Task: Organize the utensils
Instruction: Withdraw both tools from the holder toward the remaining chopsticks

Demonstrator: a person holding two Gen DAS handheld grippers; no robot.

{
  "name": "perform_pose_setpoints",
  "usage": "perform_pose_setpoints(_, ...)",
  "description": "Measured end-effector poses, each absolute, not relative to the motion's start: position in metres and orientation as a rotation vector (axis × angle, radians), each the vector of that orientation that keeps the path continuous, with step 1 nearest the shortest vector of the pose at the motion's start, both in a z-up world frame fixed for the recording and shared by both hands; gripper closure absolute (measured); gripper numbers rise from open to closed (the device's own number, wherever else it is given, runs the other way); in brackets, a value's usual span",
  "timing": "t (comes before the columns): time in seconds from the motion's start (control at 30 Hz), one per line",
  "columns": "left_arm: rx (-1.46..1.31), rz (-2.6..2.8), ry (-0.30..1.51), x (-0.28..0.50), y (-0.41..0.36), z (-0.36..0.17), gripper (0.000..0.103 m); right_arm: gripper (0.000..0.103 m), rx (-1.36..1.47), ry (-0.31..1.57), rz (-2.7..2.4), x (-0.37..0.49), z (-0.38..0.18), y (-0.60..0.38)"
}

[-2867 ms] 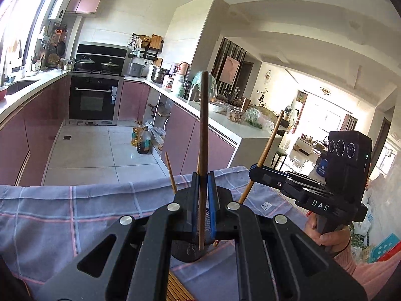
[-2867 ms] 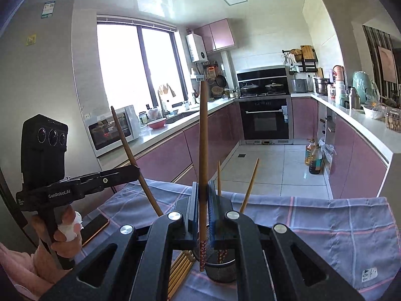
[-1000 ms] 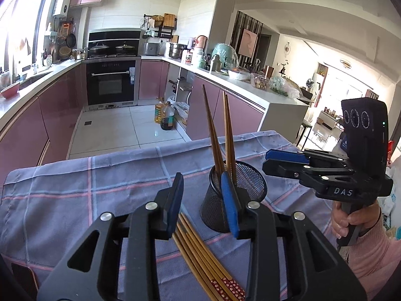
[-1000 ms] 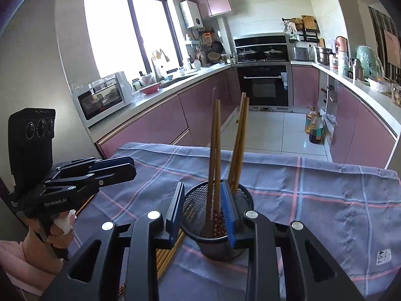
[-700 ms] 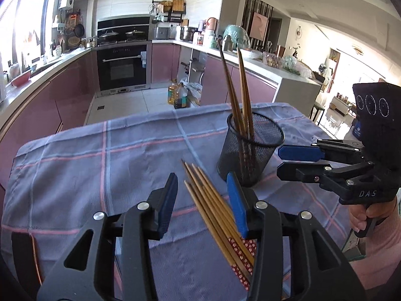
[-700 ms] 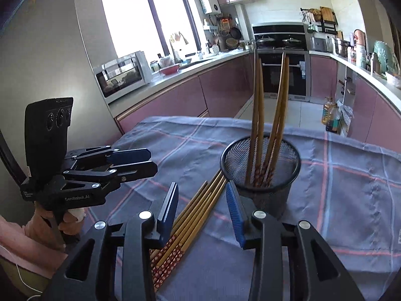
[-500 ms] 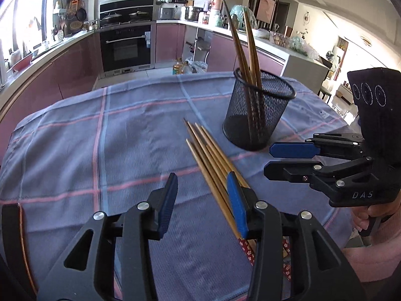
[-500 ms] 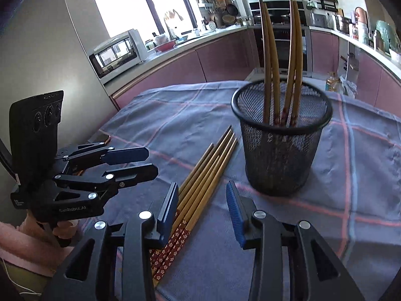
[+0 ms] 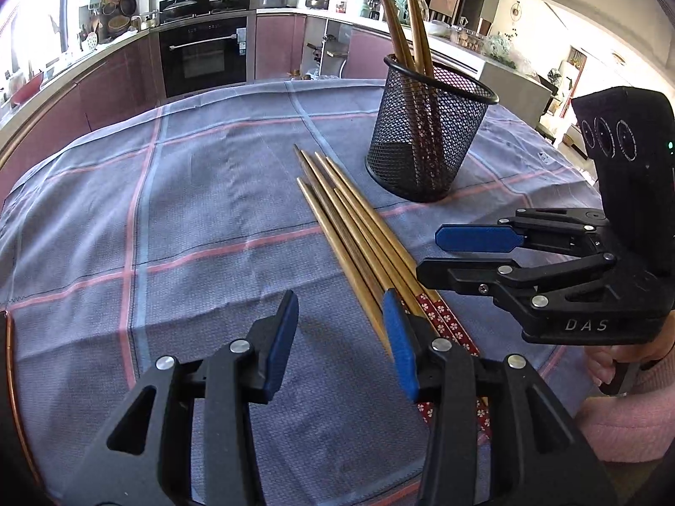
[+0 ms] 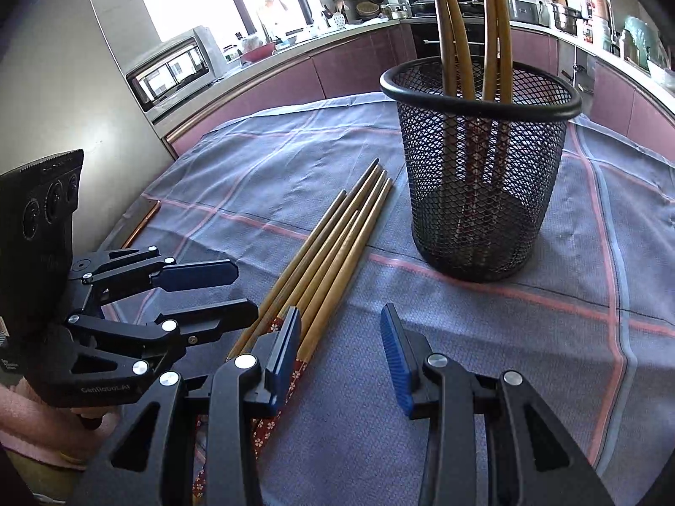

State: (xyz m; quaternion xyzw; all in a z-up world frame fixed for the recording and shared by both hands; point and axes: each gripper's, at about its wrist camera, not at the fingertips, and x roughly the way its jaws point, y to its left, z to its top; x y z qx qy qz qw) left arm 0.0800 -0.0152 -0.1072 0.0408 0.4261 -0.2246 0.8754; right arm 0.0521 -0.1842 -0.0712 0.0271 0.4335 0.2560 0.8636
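Observation:
A black mesh cup (image 9: pixel 426 135) (image 10: pixel 476 177) stands on the checked cloth and holds several wooden chopsticks upright. Several more chopsticks (image 9: pixel 358 240) (image 10: pixel 333 248) lie side by side on the cloth beside it, red patterned ends toward me. My left gripper (image 9: pixel 339 329) is open and empty, low over the near ends of the lying chopsticks. My right gripper (image 10: pixel 339 337) is open and empty, also low by those ends; it also shows in the left wrist view (image 9: pixel 438 253).
The grey-blue checked cloth (image 9: pixel 190 219) covers the round table, whose copper rim (image 9: pixel 12 400) shows at the left. Kitchen counters, an oven (image 9: pixel 202 55) and a microwave (image 10: pixel 173 71) lie beyond the table.
Both grippers let their chopsticks go into the cup, opened, then dropped down toward the chopsticks lying on the cloth.

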Motion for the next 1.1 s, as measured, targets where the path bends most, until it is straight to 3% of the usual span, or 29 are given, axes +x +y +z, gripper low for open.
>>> perform_pose_setpoints(1.1, 0.109, -0.439, 0.9, 0.086, -0.017, -0.114, 0.057, 0.071, -0.044, 0.91, 0.464, 0.055, -0.071, -0.172)
